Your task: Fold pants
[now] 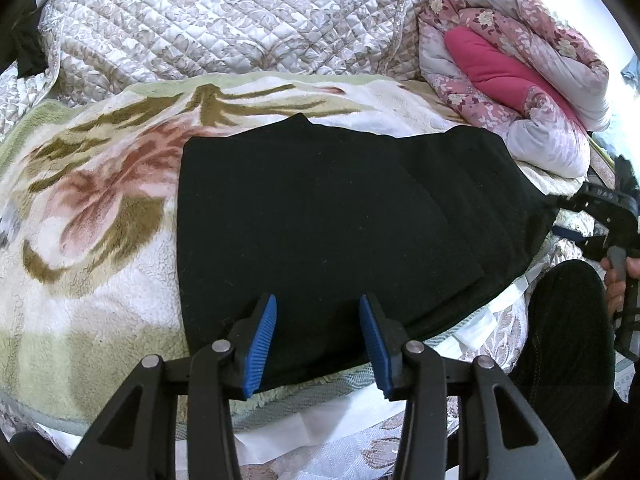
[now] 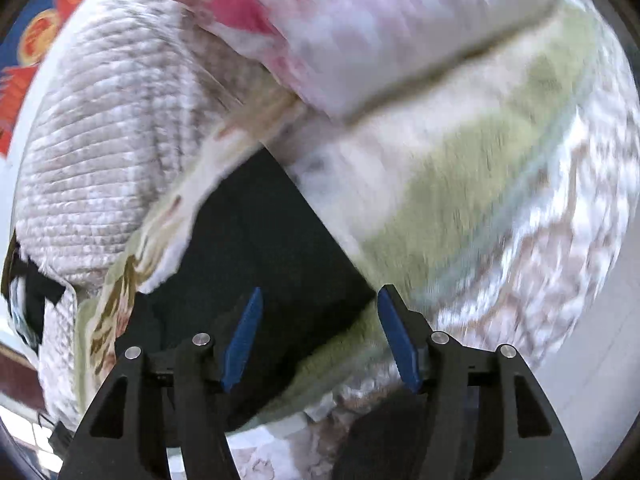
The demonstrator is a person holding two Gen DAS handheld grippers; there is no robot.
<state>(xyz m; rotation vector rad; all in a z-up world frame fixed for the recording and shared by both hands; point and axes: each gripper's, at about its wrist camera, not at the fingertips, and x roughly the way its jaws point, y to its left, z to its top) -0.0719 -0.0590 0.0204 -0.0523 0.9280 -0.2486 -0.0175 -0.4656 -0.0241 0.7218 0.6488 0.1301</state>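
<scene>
Left wrist view gives us the clearest look: the black pants (image 1: 320, 216) lie folded and flat on a fleece blanket (image 1: 92, 216) with a pink and olive flower print, and we take the pants as our landmark for everything else. Our left gripper (image 1: 316, 340) hovers over the near edge of the pants, its blue fingers (image 1: 260, 348) spread apart with nothing between them but the dark cloth below; we cannot tell whether the tips touch it. Beyond the pants, a quilted beige bedspread (image 1: 224, 12) rises at the back, and off their far right corner sits a rolled pink floral comforter (image 1: 516, 68). At the right end of the pants we see the right gripper (image 1: 608, 216) from the side, held by a hand (image 1: 616, 284), close to the cloth's edge. The right wrist view is smeared with motion blur, yet there the right gripper's fingers (image 2: 400, 348) stand wide apart and clamp nothing; the corner of the pants (image 2: 256, 248) lies ahead of them and partly beneath the left finger, with the blanket's green border (image 2: 460, 184) to the right of the pants.
</scene>
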